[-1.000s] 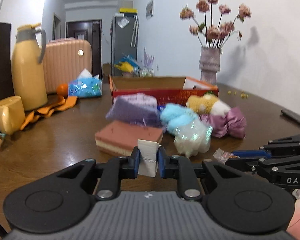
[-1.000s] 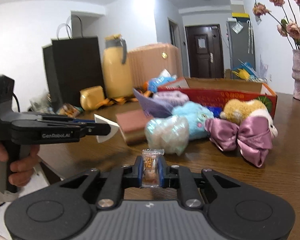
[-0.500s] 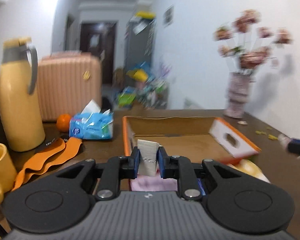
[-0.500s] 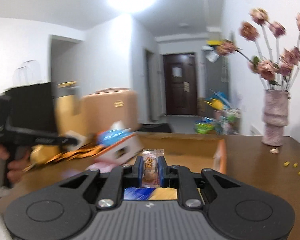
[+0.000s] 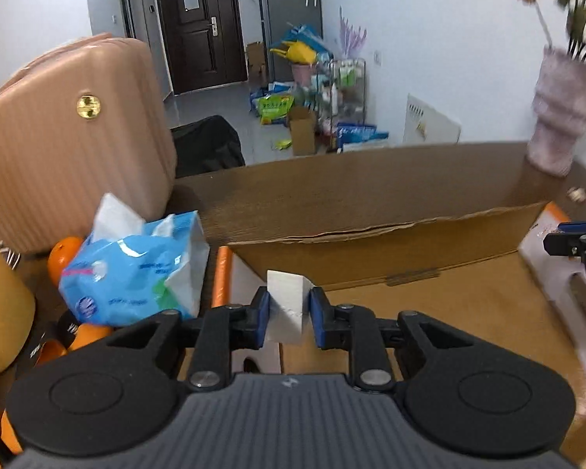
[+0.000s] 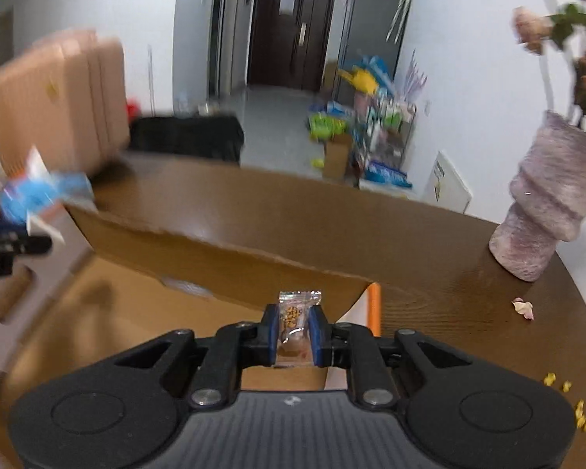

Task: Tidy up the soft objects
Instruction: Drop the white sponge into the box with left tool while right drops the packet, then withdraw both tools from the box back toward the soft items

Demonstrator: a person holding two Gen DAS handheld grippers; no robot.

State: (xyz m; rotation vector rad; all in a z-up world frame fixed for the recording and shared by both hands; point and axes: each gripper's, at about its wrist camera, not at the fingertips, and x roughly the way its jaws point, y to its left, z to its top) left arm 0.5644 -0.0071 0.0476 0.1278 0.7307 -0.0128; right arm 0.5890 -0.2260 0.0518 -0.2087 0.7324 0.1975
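grippers hung over our box (image 5: 390, 258): left gripper (image 5: 289, 312) clamped a white block (image 5: 287, 305), right gripper (image 6: 295, 330) clamped a snack packet (image 6: 295, 324).

Box (image 5: 429, 242) on table (image 5: 332, 191), open side up. Tissue pack (image 5: 136, 269) just left of box, suitcase (image 5: 66, 136) behind pack, orange (image 5: 60, 252) between them. Vase (image 6: 547, 203) on table, right of box. Left claw (image 5: 289, 312) over box's left end; right claw (image 6: 295, 330) over its right end.
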